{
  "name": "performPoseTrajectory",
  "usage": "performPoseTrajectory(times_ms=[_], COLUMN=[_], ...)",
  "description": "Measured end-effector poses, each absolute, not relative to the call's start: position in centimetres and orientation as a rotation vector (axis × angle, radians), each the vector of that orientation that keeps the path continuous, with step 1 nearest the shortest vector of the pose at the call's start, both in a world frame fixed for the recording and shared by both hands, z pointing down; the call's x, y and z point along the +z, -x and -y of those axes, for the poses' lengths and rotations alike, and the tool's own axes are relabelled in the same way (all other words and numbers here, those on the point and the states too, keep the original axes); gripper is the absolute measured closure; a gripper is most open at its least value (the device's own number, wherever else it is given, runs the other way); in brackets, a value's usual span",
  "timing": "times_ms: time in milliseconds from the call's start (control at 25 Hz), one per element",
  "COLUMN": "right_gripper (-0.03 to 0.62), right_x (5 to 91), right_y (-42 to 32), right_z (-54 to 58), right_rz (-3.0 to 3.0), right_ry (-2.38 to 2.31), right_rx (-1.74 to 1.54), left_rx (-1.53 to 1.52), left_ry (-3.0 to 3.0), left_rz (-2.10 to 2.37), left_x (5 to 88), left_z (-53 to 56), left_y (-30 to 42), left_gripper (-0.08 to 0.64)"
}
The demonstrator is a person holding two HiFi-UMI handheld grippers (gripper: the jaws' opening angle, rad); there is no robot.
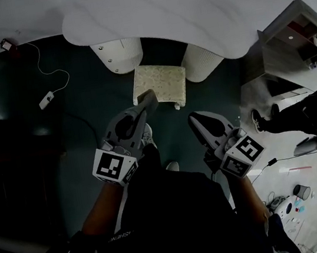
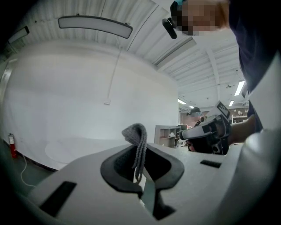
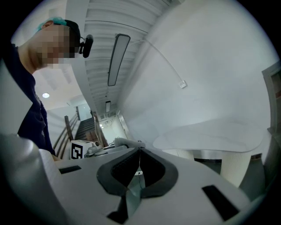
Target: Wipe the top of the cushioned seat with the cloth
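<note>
Left claw (image 2: 141, 173) clamps the grey cloth (image 2: 137, 138), poised short of the cushioned seat (image 1: 160, 82) ahead; right claw (image 3: 139, 154) is pinched together, empty. Approach stage, I'd say. Next, the cloth needs lowering flat onto the seat top.

Head view: high above white table (image 1: 187, 5), facing steeply down. Left gripper view, right gripper view: beside table, about level with its top, tilted upward. All share table. Left gripper view catches right gripper (image 2: 188, 133); right gripper view catches left gripper (image 3: 123, 144).

A large office-like workspace, with a curved white table (image 1: 187, 5), open shelving (image 1: 283, 52), a hanging strip light (image 2: 94, 26) and a staircase (image 3: 85, 127).
</note>
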State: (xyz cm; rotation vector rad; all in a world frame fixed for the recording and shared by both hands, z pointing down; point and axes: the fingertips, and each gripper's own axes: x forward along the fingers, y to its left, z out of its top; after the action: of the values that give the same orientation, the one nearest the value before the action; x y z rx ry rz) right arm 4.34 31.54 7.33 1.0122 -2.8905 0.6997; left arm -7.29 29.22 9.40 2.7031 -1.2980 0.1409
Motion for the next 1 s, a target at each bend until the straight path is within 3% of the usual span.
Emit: performPoseTrajectory(times_ms=[1000], right_gripper=[0.566], right_x=[12.0], right_y=[7.3], right_z=[-9.3], right_rz=[2.724], right_ry=[-1.045], right_rx=[0.861], left_rx=[0.219], left_ry=[-2.675], left_rz=[1.112], left_x=[14.9], left_z=[-4.6], left_y=[17.3], left_gripper=[0.532])
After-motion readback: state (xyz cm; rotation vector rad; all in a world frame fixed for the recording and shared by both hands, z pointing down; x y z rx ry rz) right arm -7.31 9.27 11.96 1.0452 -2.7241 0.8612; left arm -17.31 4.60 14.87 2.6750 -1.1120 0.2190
